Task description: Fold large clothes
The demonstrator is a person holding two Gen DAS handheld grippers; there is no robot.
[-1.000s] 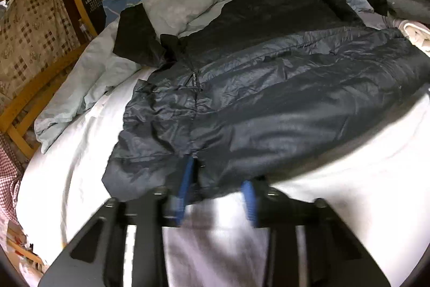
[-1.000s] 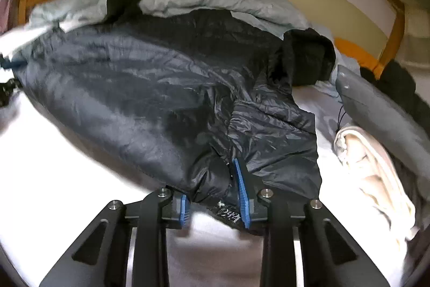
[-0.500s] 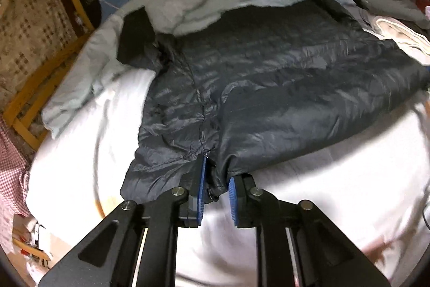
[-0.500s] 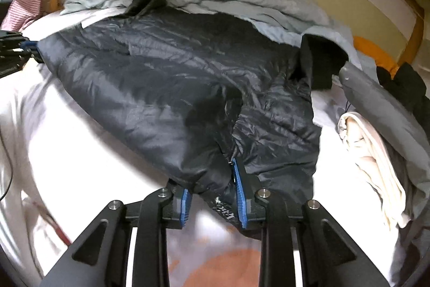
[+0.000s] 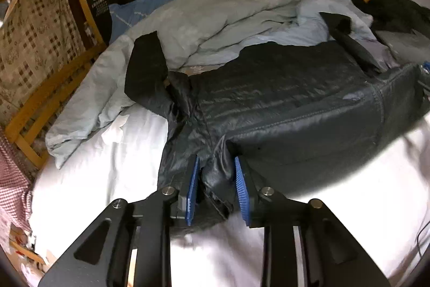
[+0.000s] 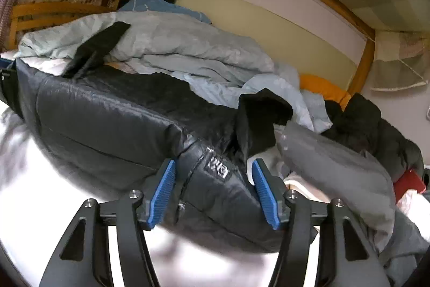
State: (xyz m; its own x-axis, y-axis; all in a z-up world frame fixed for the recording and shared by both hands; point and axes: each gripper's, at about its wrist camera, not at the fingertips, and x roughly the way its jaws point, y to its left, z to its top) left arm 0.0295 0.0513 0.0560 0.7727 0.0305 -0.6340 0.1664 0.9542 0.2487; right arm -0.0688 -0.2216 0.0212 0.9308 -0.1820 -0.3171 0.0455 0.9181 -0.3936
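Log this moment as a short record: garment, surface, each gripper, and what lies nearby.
garment: dark puffer jacket, folded over along its near edge, on the bed
surface: white sheet
left gripper: jaws apart, jacket corner bunched between the blue pads
right gripper: jaws wide apart, jacket edge with a white logo between them
behind jacket: rumpled light blue duvet
right side: grey garment, black clothes
bed frame: wooden

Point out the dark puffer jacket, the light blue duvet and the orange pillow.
dark puffer jacket (image 5: 282,88): left wrist view, quilted back panel.
light blue duvet (image 5: 215,15): left wrist view, rumpled top.
orange pillow (image 6: 322,88): right wrist view, exposed upper face.
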